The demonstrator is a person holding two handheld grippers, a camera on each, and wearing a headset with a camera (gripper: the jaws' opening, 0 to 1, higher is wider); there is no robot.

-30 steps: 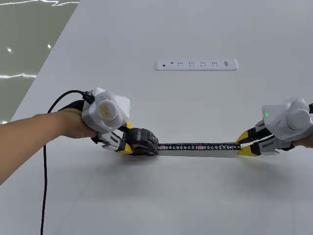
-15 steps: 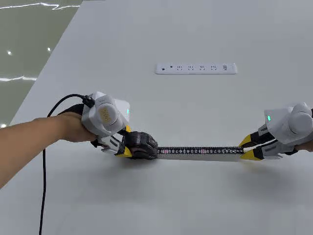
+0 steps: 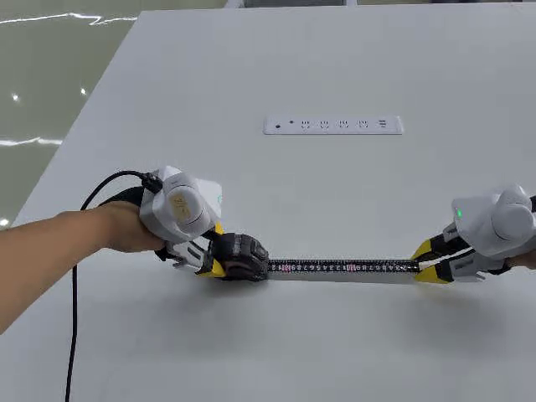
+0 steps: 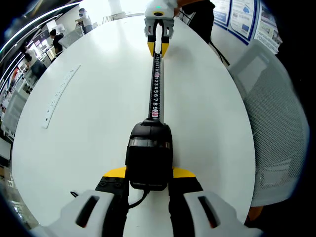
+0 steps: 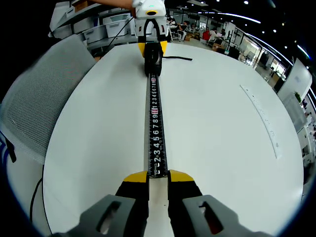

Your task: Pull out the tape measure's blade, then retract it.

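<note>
1. Black cable (image 3: 74, 293) trails over the near left of the white worktop (image 3: 293, 352) to the left hand-held gripper (image 3: 218, 249), which a person's hand (image 3: 126, 228) grips.
2. Its yellow-tipped jaws are clamped on either side of the black tape measure (image 3: 243, 255), which rests on the worktop at the near left.
3. From the tape measure the blade (image 3: 343, 266) runs straight to the right, low along the worktop, with its numbers facing up.
4. At the blade's outer end, the right hand-held gripper (image 3: 424, 261) has its jaws pinched narrow on the tip.
5. Farther back, well apart from all this, a white power strip (image 3: 332, 126) lies flat on the worktop.
</note>
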